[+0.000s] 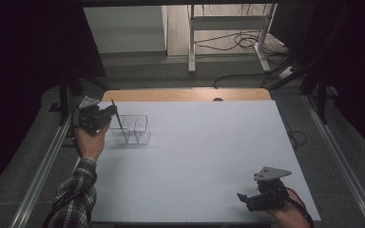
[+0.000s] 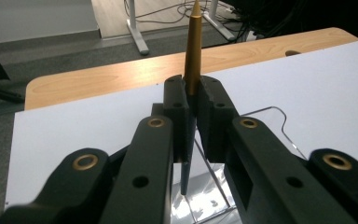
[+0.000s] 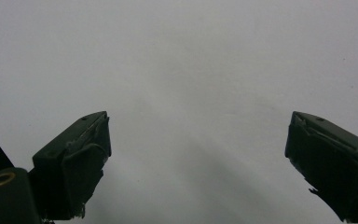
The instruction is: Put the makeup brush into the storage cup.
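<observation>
1. The left hand-held gripper (image 1: 105, 114) is up at the far left corner of the counter (image 1: 195, 161). A hand in a checked sleeve (image 1: 78, 190) holds it.
2. Its two black jaws are pressed together on a pen (image 2: 193, 51). In the left gripper view the pen is gold, and its pointy tip sticks up past the jaws. A darker part of the pen hangs down below them.
3. In the high view the pen (image 1: 115, 113) looks like a thin dark stick. It leans a little.
4. Just beside the pen sits a clear holder (image 1: 135, 129) with a few small boxes in it. The low end of the pen is over the left side of the holder. I cannot tell if the pen touches it.
5. The right hand-held gripper (image 1: 243, 198) is at the near right corner of the counter, far from the pen.
6. Its jaws are spread wide apart and hold nothing. In the right gripper view the white counter (image 3: 191, 93) shows between them.
</observation>
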A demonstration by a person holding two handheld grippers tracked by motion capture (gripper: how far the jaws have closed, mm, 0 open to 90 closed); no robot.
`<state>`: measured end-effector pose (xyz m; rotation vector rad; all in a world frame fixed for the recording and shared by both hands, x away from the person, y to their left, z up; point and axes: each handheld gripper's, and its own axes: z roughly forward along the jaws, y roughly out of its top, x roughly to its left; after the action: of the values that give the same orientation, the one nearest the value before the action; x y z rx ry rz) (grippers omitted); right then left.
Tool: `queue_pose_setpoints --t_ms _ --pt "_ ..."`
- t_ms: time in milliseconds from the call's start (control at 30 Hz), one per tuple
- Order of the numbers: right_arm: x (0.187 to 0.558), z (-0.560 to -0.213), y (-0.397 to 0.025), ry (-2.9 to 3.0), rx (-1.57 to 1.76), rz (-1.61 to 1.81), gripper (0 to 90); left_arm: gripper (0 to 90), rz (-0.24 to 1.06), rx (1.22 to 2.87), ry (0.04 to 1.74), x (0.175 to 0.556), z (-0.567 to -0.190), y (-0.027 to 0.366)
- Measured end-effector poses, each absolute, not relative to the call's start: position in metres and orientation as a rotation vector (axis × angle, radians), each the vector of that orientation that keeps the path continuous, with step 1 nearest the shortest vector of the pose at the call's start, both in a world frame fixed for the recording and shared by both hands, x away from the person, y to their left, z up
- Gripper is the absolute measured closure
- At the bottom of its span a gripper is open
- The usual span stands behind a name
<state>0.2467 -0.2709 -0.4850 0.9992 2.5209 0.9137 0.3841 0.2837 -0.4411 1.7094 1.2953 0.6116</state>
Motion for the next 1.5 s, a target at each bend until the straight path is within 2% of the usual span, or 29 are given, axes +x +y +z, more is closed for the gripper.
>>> queue_pose_setpoints --t_ms 1233,1500 --pt "0.246 -0.488 -0.269 2.550 0.956 0.877 6.8 81.7 0.601 1.716 1.314 0.377 -0.467 0.281" --pt "0.246 -0.488 -0.269 2.550 0.953 0.875 6.9 57.5 0.638 1.701 1.287 0.375 -0.459 0.281"
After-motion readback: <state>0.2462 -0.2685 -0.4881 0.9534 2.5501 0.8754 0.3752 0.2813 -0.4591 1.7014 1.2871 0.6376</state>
